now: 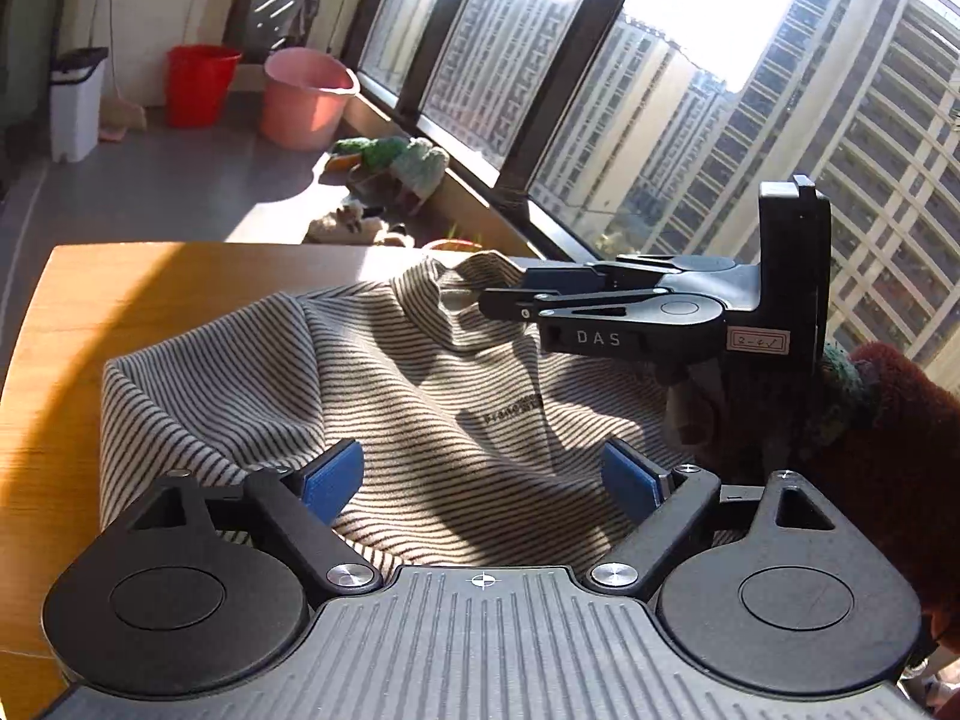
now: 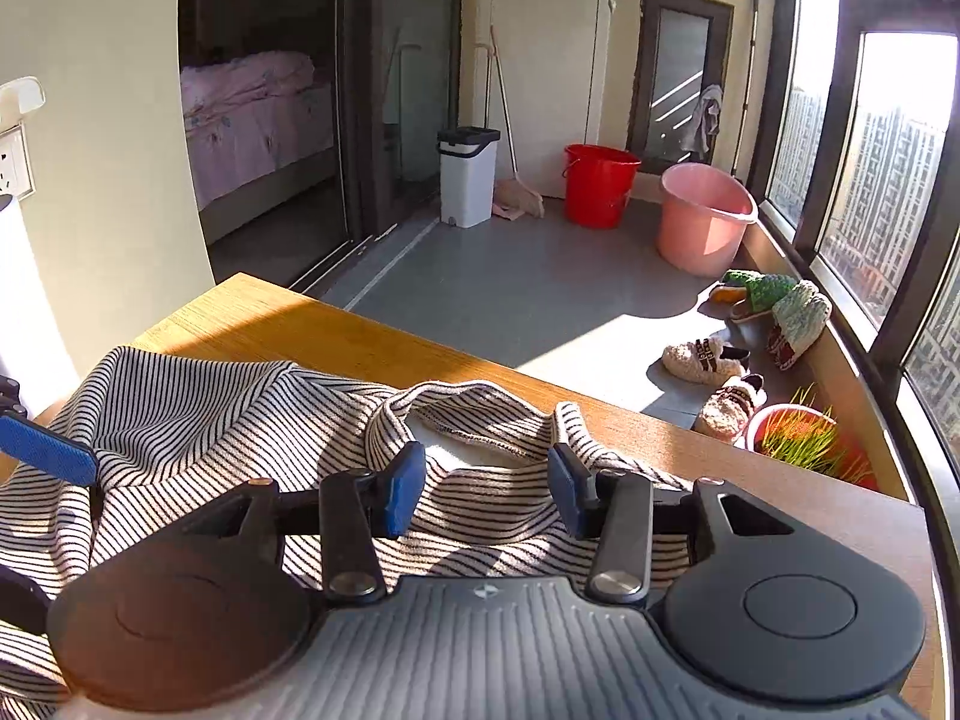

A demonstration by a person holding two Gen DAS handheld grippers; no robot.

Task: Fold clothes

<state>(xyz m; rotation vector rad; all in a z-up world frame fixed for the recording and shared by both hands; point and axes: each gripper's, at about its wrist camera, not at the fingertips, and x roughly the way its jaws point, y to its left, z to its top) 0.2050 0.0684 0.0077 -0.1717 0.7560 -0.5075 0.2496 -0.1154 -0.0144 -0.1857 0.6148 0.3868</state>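
Note:
A grey and black striped shirt (image 1: 384,384) lies crumpled on the wooden table (image 1: 138,300), collar toward the window. My left gripper (image 1: 483,483) is open, its blue pads low over the shirt's middle. My right gripper (image 2: 487,489) is open over the shirt (image 2: 198,414), its pads either side of the collar opening (image 2: 468,420). The right gripper also shows in the left wrist view (image 1: 510,294), side-on at the collar. One blue pad of the left gripper (image 2: 48,450) shows at the left edge of the right wrist view.
The table's far edge (image 2: 540,378) drops to a grey floor with slippers (image 2: 708,360). A potted grass plant (image 2: 804,438) stands beside the table's right corner. A pink tub (image 2: 702,216), a red bucket (image 2: 600,180) and a white bin (image 2: 468,174) stand farther back. Windows run along the right.

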